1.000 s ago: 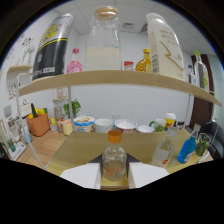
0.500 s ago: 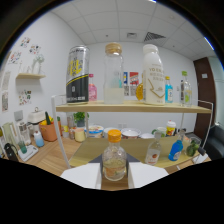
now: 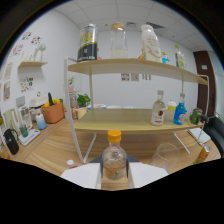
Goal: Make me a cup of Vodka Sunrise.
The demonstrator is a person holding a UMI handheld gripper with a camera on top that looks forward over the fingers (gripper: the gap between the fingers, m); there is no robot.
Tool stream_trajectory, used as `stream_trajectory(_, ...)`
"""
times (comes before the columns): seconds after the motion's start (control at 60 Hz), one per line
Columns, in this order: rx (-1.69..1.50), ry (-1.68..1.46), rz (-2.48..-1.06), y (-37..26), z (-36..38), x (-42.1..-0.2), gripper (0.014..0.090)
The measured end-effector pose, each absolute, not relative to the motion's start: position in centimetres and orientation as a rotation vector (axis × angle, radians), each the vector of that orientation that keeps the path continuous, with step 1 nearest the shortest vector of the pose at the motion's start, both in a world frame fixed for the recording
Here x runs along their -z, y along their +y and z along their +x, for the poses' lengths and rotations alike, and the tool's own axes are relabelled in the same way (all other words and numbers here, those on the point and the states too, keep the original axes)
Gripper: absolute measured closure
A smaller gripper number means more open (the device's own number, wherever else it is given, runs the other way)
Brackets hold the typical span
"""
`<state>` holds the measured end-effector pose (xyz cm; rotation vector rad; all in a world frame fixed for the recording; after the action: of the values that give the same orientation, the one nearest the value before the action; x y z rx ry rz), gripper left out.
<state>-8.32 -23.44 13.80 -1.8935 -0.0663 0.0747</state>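
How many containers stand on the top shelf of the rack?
4 visible: a dark can with yellow label at one end, then a clear glass jar, a white plastic bottle, and a small pale bottle further along. Others may be hidden behind.

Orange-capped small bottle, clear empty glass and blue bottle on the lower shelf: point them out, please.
Orange-capped small clear bottle (image 3: 114, 162): gripper view, on its body, between the tongs.
Clear empty glass (image 3: 165, 156): gripper view, on its wall.
Blue bottle (image 3: 180, 114): gripper view, on its body.
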Motion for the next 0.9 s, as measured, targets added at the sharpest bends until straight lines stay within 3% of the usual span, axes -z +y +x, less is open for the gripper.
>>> stream_trajectory(0.483, -0.037, -0.037, -2.137, -20.2, -8.2, -2.0, 0.0695)
stream_trajectory(0.833, -0.048, -0.089, -2.171, -21.5, -8.9, -1.3, 0.0677)
stream_trajectory(0.883, -0.056, -0.092, -2.173, -21.8, -8.8, -1.3, 0.0639)
stream_trajectory(0.9, -0.059, -0.094, -2.173, -21.8, -8.8, -1.3, 0.0554)
